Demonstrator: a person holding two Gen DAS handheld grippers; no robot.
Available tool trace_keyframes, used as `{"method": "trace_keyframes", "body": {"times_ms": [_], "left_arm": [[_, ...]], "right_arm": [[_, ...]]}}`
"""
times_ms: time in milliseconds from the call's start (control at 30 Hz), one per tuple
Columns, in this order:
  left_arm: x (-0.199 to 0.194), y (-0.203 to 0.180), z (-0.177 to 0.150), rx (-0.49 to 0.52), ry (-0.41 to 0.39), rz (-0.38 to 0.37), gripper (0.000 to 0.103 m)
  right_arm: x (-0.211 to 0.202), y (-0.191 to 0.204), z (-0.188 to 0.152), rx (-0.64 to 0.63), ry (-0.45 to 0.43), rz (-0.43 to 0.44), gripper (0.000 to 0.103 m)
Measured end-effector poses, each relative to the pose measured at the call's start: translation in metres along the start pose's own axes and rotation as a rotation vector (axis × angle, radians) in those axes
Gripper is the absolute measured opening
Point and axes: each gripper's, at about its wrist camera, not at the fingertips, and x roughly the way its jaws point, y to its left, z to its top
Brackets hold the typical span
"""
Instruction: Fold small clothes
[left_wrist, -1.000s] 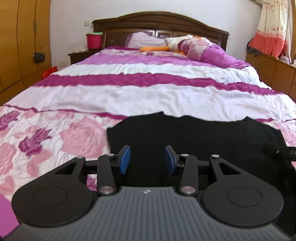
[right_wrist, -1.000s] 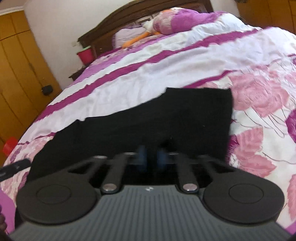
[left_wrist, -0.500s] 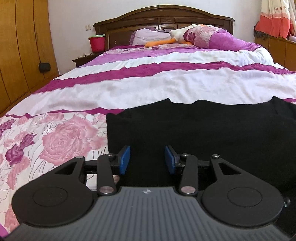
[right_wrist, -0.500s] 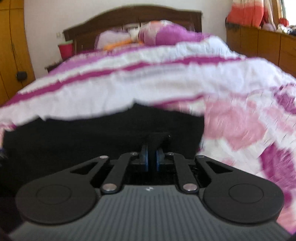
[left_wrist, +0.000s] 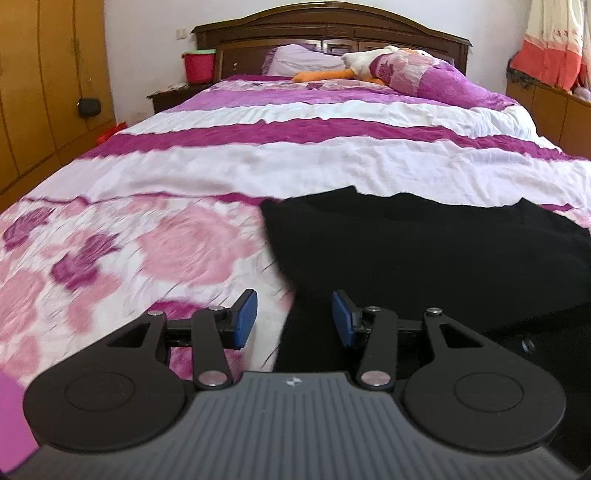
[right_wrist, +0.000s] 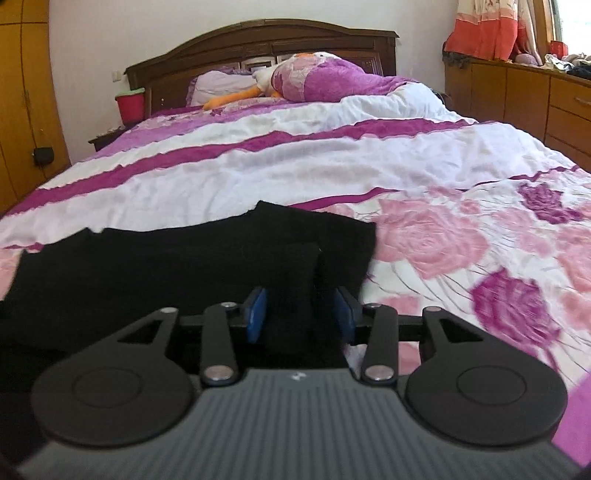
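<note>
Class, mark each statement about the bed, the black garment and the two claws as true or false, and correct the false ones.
1. The left claw is open. True.
2. The right claw is shut tight on the black garment. False: its pads stand apart, with a fold of cloth between them.
3. The garment lies on a flowered bedspread. True.
4. A blue bucket stands beside the headboard. False: the bucket is red.
5. An orange and white soft toy lies near the pillows. True.
</note>
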Motion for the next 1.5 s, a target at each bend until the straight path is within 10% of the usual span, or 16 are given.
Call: {"method": "trace_keyframes", "body": {"times_ms": [667, 1500], "left_arm": [[-0.118, 0.034, -0.112, -0.033, 0.171, -0.110, 0.051], [-0.144, 0.041, -0.159, -0.098, 0.196, -0.378, 0.054]], "right_arm": [[-0.152, -0.032, -0.086, 0.030, 0.104, 0.081, 0.044], [-0.182, -0.043, -0.151, 0.129, 0.163, 0.239, 0.046]]}}
